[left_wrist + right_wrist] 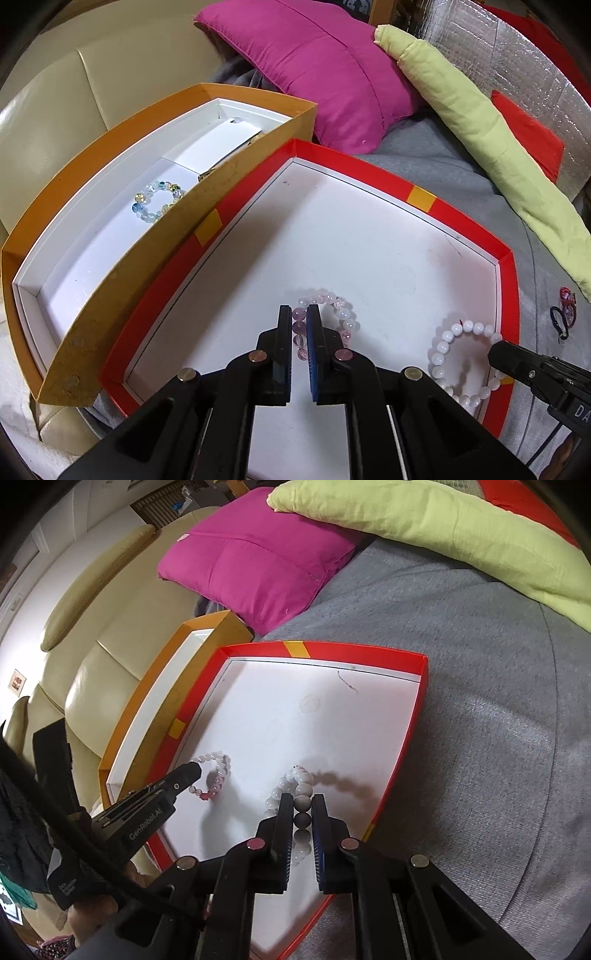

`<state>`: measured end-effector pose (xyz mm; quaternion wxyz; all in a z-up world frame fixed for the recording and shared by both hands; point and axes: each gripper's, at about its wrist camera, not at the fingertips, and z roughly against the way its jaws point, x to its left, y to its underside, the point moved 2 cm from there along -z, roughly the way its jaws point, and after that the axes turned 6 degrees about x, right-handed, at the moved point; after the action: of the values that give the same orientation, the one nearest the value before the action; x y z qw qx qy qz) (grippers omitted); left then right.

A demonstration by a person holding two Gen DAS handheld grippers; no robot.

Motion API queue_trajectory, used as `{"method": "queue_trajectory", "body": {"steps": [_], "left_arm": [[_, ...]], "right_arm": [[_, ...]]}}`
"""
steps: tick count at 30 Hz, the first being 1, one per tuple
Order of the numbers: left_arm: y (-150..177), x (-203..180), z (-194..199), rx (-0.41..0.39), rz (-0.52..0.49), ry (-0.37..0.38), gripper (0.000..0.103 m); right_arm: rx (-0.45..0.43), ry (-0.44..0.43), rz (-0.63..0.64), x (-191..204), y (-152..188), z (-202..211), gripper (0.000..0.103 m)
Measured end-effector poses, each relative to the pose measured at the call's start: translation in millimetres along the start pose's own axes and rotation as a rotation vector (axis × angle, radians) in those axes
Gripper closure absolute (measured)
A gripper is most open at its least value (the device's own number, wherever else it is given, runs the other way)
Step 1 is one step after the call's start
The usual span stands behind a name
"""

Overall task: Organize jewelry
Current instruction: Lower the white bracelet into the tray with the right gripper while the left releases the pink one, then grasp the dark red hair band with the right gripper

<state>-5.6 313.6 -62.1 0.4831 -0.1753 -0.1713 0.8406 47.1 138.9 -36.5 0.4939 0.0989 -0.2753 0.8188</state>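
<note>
A red-rimmed box [511,291] with a white floor lies on a grey cover. In the left wrist view my left gripper [298,310] is shut on the near side of a pink bead bracelet [345,314] that rests on the box floor. To its right lies a white bead bracelet [441,347], and the right gripper's tip [496,352] sits at its far side. In the right wrist view my right gripper [302,799] is shut on the white bracelet [303,779], with beads between the pads. The left gripper's tip [192,770] meets the pink bracelet [218,775] there.
An orange box [122,254] stands against the red box's left side and holds a blue-and-yellow glass bead bracelet [159,201] and white card inserts. A magenta cushion [325,74], a green cloth roll [480,140] and hair ties [565,312] lie behind and right. A beige sofa [110,672] is at left.
</note>
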Motion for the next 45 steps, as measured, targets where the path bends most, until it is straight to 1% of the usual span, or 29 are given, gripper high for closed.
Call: {"method": "queue_trajectory", "body": {"steps": [6,7,9,10,11,12,13,14,16,17,18,20,22,25,27,31,34,37,40,43,45], "left_arm": [[-1,0,2,-0.006,-0.001,-0.029,0.095],[-2,1,3,-0.01,0.005,-0.038,0.095],[-2,2,7,-0.017,0.01,-0.047,0.094],[-2,1,10,-0.023,0.008,-0.049,0.093],[-3,1,12,-0.029,0.002,-0.054,0.089],[-3,-1,16,-0.036,-0.006,-0.064,0.085],[-3,-1,19,-0.043,-0.007,-0.071,0.073],[-2,-2,24,-0.057,-0.007,-0.078,0.061],[-2,-4,34,-0.086,-0.005,-0.094,0.05],[-2,-6,38,-0.098,-0.004,-0.1,0.047],[-1,-8,42,-0.107,-0.005,-0.103,0.046],[0,-13,51,-0.116,-0.009,-0.097,0.044],[1,-20,59,-0.128,-0.014,-0.09,0.042],[5,-38,72,-0.151,-0.032,-0.076,0.037],[9,-53,78,-0.161,-0.049,-0.065,0.035],[20,-98,87,-0.165,-0.111,-0.021,0.031],[32,-139,84,-0.152,-0.175,0.008,0.031],[45,-180,72,-0.116,-0.242,0.042,0.031],[60,-219,53,-0.068,-0.308,0.08,0.031],[73,-246,29,-0.016,-0.345,0.109,0.031],[77,-257,17,0.01,-0.359,0.117,0.031]], "right_arm": [[0.004,0.036,0.015,4,1,1,0.092],[0.007,0.041,0.016,4,0,1,0.09],[-0.006,0.048,0.016,5,1,6,0.079],[-0.018,0.051,0.019,6,1,10,0.067],[-0.036,0.054,0.026,6,2,16,0.055],[-0.05,0.058,0.03,6,3,21,0.049],[-0.064,0.061,0.034,6,4,26,0.043],[-0.078,0.062,0.039,7,5,33,0.043],[-0.101,0.071,0.045,5,9,46,0.042],[-0.111,0.077,0.044,3,11,52,0.038],[-0.13,0.09,0.042,-2,15,61,0.036],[-0.163,0.122,0.043,-12,24,75,0.027],[-0.178,0.16,0.036,-24,34,85,0.021],[-0.195,0.232,0.013,-53,53,102,0.019],[-0.2,0.263,-0.021,-78,68,114,0.019],[-0.205,0.297,-0.101,-127,96,134,0.019],[-0.21,0.301,-0.173,-165,115,149,0.019],[-0.24,0.314,-0.222,-195,128,165,0.019],[-0.288,0.336,-0.29,-223,136,182,0.018],[-0.34,0.313,-0.379,-245,141,192,0.019],[-0.347,0.304,-0.41,-255,142,194,0.019]]}}
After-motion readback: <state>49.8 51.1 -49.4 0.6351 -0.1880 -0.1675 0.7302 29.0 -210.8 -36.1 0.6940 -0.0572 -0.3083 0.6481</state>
